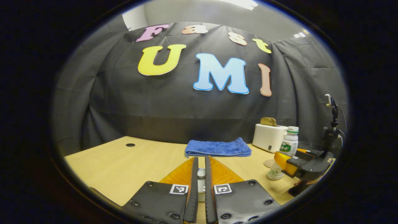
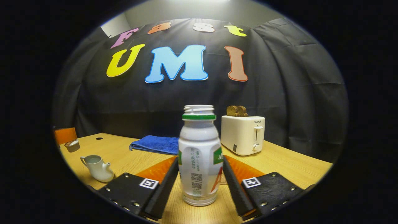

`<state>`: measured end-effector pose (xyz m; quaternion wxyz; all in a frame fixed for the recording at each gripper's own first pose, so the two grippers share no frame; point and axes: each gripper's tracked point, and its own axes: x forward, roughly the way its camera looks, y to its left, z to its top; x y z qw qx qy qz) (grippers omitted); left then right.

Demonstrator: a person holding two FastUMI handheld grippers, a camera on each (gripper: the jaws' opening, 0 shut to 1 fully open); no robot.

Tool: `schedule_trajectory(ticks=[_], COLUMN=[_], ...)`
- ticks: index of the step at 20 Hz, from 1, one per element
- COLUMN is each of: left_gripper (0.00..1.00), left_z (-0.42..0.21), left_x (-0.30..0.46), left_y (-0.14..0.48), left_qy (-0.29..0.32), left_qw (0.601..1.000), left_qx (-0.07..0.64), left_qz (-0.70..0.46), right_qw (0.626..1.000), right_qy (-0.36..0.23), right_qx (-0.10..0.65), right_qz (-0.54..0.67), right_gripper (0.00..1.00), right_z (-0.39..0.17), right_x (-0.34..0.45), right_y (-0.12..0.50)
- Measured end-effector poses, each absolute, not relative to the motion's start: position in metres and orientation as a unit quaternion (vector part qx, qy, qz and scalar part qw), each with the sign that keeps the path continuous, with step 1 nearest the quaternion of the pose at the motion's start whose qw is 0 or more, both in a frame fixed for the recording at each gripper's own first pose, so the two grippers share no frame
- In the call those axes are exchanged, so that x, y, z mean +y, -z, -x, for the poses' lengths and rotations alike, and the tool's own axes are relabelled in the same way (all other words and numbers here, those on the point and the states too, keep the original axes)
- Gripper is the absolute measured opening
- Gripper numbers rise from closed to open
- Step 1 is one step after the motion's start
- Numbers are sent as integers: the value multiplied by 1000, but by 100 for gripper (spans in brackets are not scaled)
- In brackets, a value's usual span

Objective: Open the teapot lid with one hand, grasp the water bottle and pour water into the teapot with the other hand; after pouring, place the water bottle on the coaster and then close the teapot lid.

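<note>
1. The left gripper (image 1: pixel 201 183) has its fingers drawn nearly together on a small whitish lid knob (image 1: pixel 201 179), held raised above the wooden table (image 1: pixel 124 168).
2. In the right gripper view the same gripper appears far left, carrying the teapot lid (image 2: pixel 72 145) aloft, apart from the open white teapot (image 2: pixel 98 168) standing on the table below.
3. The right gripper (image 2: pixel 200 183) is level with the table, its fingers on either side of the uncapped water bottle (image 2: pixel 199 155). Whether both fingers press on the bottle cannot be told; the bottle stands upright on the table.
4. The left gripper view shows the right gripper from the side, around the bottle's lower part, with a round coaster (image 1: pixel 269 163) just beside it and a black camera stand (image 1: pixel 332 124) behind.
5. Counted: one teapot, one lid, one bottle, one coaster, one folded blue towel (image 2: pixel 154 144), and one white toaster (image 2: pixel 243 134) with toast (image 2: pixel 236 110) in it.
</note>
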<state>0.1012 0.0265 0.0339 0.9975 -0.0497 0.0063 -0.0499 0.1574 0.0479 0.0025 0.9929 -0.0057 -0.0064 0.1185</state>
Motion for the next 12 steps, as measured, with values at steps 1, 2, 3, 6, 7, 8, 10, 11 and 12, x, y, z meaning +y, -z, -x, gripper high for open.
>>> schedule_trajectory(ticks=[1,2,3,6,7,8,10,11,12], left_gripper=[20,20,20,20,20,20,20,20,20], left_z=[-101,-101,-101,-99,-98,-97,-95,-95,-94], left_x=[27,28,28,36,38,41,47,51,54], left_y=[-34,-33,-33,-35,-36,-37,-37,-36,-37], left_qy=[51,52,53,50,49,48,47,46,44], left_qw=[997,997,997,997,997,997,996,996,996], left_qx=[6,8,9,9,8,8,9,10,9], left_qz=[51,53,56,54,56,60,71,75,77], right_qw=[993,992,992,989,986,982,970,965,958], right_qy=[-120,-125,-129,-145,-156,-169,-197,-209,-220], right_qx=[-4,-3,-6,-18,-17,-17,-19,-21,-25], right_qz=[7,9,9,30,56,85,137,158,180], right_gripper=[79,77,76,75,75,75,75,76,75], right_z=[-149,-149,-148,-141,-138,-132,-118,-114,-110], right_x=[47,48,49,57,61,68,86,93,100], right_y=[-8,-9,-15,-38,-39,-39,-36,-35,-33])
